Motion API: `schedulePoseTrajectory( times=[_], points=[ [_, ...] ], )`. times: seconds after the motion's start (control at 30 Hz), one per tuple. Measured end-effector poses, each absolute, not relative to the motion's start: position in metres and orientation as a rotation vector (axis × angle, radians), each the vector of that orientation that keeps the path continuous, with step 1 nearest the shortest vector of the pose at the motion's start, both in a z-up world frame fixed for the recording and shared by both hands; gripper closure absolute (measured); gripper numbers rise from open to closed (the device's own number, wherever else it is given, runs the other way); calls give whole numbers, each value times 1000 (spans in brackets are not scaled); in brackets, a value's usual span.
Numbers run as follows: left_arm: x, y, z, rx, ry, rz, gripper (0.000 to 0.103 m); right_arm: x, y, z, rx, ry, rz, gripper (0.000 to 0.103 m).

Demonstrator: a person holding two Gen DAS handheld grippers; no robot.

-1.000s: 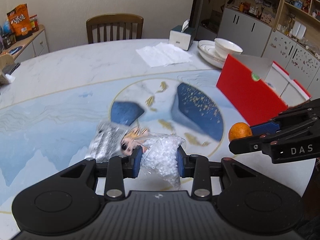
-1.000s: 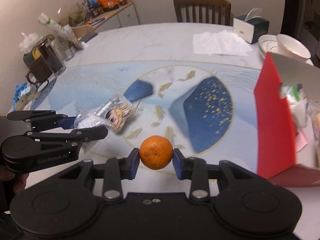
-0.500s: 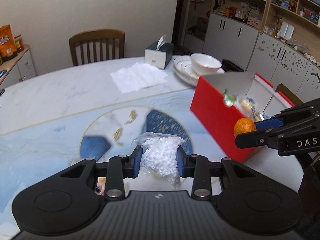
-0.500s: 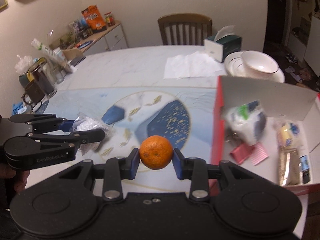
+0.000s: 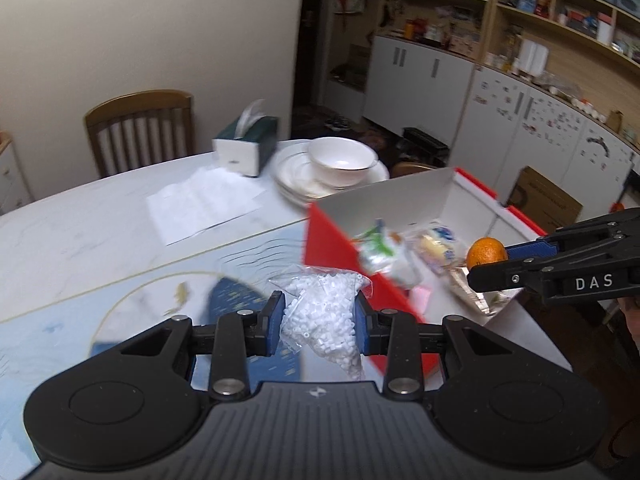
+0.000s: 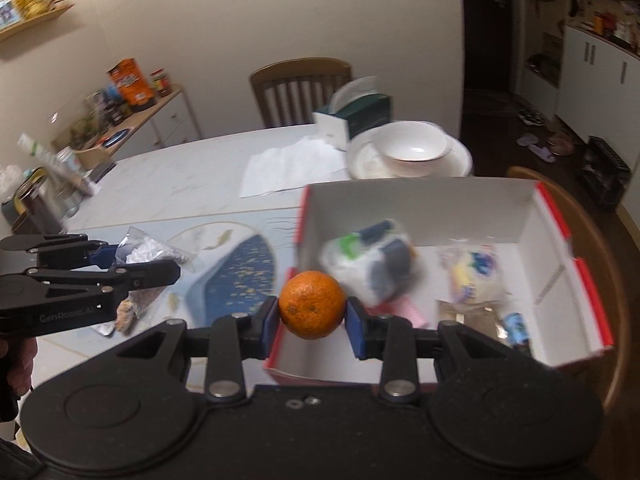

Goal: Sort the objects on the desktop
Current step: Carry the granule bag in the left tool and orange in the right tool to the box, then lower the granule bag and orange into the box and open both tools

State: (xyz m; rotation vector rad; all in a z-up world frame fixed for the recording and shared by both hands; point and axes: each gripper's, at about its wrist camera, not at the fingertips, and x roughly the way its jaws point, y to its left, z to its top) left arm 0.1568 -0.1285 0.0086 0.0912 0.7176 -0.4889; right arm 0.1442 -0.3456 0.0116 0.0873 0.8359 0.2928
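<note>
Beads in a thin clear bag [image 5: 320, 312] were pinched by the left gripper [image 5: 318, 330], short of the red box [image 6: 568, 264]. The right gripper [image 6: 312, 322] squeezed an orange [image 6: 312, 305] at the box's near wall. Dropped early, the orange could roll away, and the bag might slip

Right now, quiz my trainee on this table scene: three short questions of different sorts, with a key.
1. True or false: the left gripper is shut on a bag of white beads.
2. What does the right gripper hold? A) a tissue box B) an orange C) a bowl
3. Fill in: the bowl sits on a stack of ____.

Key:
1. True.
2. B, the orange, level with the near left corner of the red box.
3. Plates.
</note>
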Motion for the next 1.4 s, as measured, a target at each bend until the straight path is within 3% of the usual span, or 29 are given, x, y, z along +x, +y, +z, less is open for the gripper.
schedulePoseTrajectory(
  times=[0.63, 1.4],
  points=[
    [190, -261, -16, 255, 784, -704, 70, 164, -447, -14, 96, 851, 86, 69],
    [232, -330, -66, 502, 952, -791, 70, 200, -473, -65, 11, 984, 82, 69]
  ],
)
